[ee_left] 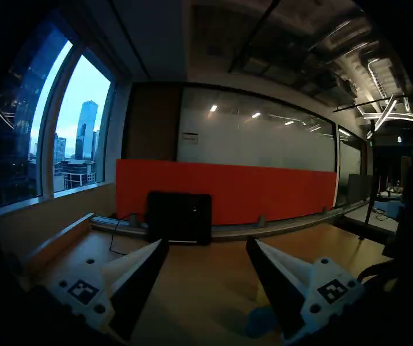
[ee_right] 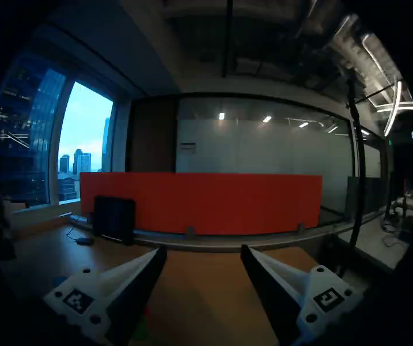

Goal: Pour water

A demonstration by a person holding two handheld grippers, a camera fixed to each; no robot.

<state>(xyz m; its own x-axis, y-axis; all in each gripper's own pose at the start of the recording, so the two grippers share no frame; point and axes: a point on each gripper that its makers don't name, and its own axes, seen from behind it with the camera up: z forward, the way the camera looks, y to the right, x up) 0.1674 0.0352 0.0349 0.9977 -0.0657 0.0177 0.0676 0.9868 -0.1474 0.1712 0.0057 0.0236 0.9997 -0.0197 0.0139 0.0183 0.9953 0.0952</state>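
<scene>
My left gripper (ee_left: 206,240) hangs open above a wooden desk (ee_left: 206,282), with nothing between its white and black fingers (ee_left: 140,274). A small blue and yellow thing (ee_left: 260,319) peeks out low beside its right finger; what it is I cannot tell. In the right gripper view, my right gripper (ee_right: 203,248) is also open over the same wooden desk (ee_right: 206,294) and holds nothing. A scrap of green and red (ee_right: 143,330) shows at the bottom edge under its left finger, too little of it to name.
A red partition (ee_left: 235,193) (ee_right: 206,202) closes off the desk's far edge below a glass wall. A black box-like device (ee_left: 178,218) (ee_right: 114,219) stands against it, with a cable beside it. Windows are on the left. A black pole (ee_right: 356,173) rises at the right.
</scene>
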